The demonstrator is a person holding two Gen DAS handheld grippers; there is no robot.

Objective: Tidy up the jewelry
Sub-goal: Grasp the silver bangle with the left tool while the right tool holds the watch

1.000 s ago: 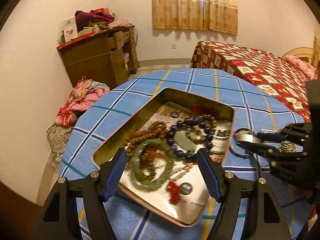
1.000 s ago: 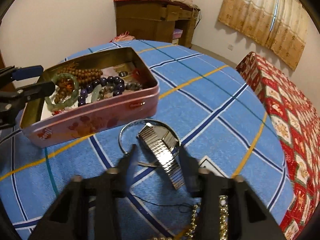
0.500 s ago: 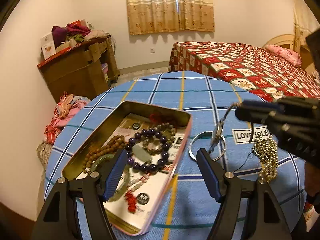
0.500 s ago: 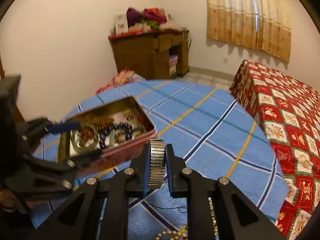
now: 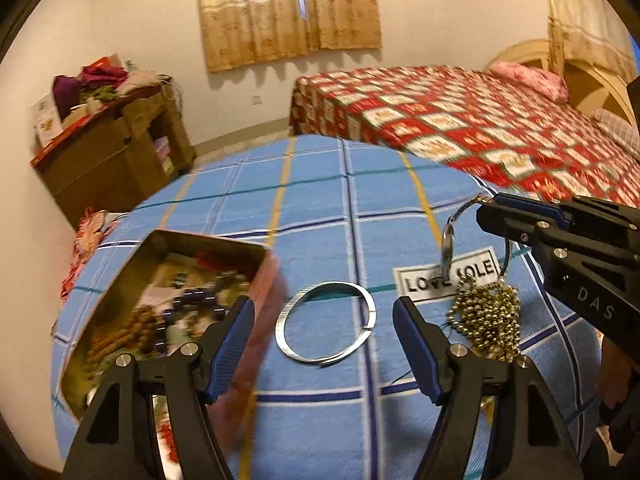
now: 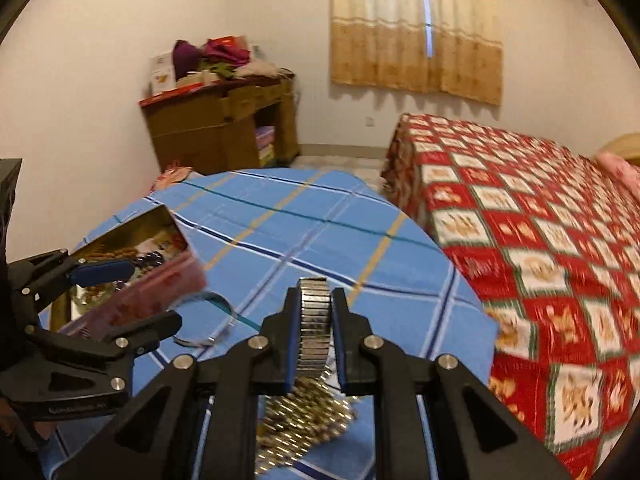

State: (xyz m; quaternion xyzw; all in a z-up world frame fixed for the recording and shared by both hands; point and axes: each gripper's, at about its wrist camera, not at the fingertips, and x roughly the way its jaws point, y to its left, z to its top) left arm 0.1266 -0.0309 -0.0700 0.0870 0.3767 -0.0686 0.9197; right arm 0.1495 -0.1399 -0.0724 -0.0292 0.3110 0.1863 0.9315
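Your right tool (image 6: 314, 322) is clamped on the metal watch band (image 6: 315, 326), lifted above the worktop (image 5: 320, 208) over the gold bead necklace (image 5: 490, 322). Your left tool (image 5: 324, 330) is spread apart, framing the silver bangle (image 5: 326, 327) beside the jewelry tin (image 5: 168, 304).

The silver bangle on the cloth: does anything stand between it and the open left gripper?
Nothing visible does. The silver bangle lies bare on the blue cloth, straight ahead of the open left gripper. The tin lies to its left, the gold beads to its right.
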